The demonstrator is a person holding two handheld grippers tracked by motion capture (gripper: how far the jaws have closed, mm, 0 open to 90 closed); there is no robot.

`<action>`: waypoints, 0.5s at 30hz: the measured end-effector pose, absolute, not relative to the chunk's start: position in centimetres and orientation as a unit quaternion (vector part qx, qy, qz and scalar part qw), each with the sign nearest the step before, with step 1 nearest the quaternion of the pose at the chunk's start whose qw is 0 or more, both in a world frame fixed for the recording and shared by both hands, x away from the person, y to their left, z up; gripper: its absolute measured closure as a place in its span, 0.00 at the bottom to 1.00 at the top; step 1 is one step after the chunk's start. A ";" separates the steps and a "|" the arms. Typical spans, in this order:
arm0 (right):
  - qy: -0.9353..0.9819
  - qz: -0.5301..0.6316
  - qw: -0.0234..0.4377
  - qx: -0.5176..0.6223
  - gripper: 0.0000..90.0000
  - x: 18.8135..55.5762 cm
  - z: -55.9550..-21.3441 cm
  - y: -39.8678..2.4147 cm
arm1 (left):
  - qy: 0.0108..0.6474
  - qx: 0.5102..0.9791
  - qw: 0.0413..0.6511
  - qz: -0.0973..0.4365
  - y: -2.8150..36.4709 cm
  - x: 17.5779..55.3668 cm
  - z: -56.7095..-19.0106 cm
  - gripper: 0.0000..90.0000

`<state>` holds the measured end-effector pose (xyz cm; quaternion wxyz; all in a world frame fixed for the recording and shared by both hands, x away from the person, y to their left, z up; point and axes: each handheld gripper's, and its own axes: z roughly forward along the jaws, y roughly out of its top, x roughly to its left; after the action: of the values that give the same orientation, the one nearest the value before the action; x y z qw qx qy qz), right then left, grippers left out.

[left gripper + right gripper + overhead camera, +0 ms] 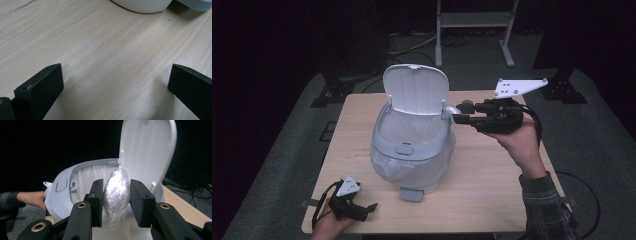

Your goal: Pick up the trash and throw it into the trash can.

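Observation:
A pale grey pedal bin (412,150) stands mid-table with its white lid (416,90) raised and a clear liner bag inside. My right gripper (458,113) is held level at the bin's right rim, just beside the lid hinge. It is shut on a crumpled ball of silvery foil (117,195), which the two black pads squeeze from both sides; the bin's open mouth (87,176) lies right behind the ball. My left gripper (368,208) rests on the table's near left corner, its jaws wide apart over bare wood (115,62), nothing between them.
The bin's foot pedal (413,194) sticks out toward the near edge of the wooden table (492,190). A metal frame (472,20) and dark stand legs (329,92) stand on the floor beyond the far edge. The person's left hand (35,198) shows past the bin.

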<state>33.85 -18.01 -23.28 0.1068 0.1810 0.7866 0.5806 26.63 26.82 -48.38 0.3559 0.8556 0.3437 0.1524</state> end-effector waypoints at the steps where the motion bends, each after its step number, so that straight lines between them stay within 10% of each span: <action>1: 0.787 0.581 0.107 0.178 0.71 33.9 -23.1 -17.7 | 0.344 0.856 0.356 0.152 26.8 26.6 -48.4 0.00; 15: 0.795 0.578 0.101 0.155 0.71 35.1 -21.7 -13.5 | 0.344 0.856 0.356 0.152 26.8 26.6 -48.4 0.00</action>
<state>35.06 -13.49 -21.69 0.1008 0.1545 0.7949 0.5780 26.63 26.82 -48.38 0.3558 0.8556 0.3437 0.1522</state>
